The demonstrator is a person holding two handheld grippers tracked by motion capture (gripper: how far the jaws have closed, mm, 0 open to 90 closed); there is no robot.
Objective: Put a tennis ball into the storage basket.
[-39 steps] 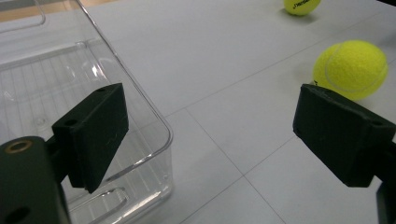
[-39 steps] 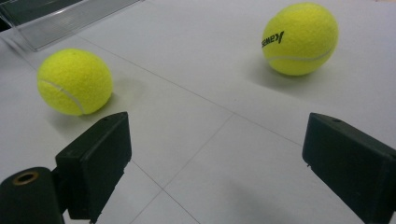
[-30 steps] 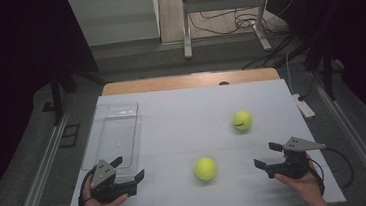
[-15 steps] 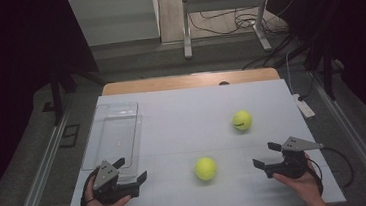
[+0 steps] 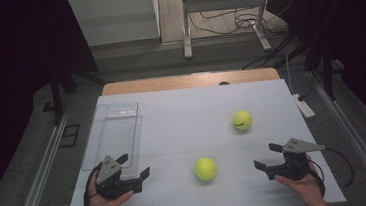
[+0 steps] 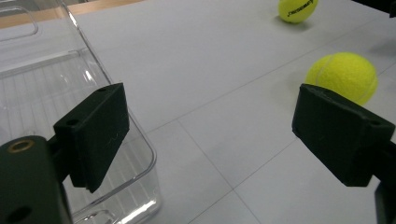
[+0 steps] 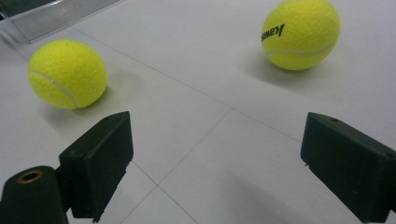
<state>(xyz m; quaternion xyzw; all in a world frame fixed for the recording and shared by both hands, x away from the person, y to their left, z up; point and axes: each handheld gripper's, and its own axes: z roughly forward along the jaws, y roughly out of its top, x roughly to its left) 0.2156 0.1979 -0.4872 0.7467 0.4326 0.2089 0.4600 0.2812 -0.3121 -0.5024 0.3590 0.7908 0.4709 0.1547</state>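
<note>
— So, where are the balls?
— Near ball lies on the table between both claws; far ball sits right.
— Claws?
— Left claw and right claw gape wide, empty.

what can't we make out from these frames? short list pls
- Printed word on the far tennis ball: right gripper view shows part of it, the ball's curve hides the start; a small dark smudge in the high view.
- Near tennis ball: its lower part is behind the left gripper jaw in the left gripper view.
- Clear plastic tray: cut off by the left and top edges there.
- Right gripper: open; jaws run off the bottom edge.
</note>
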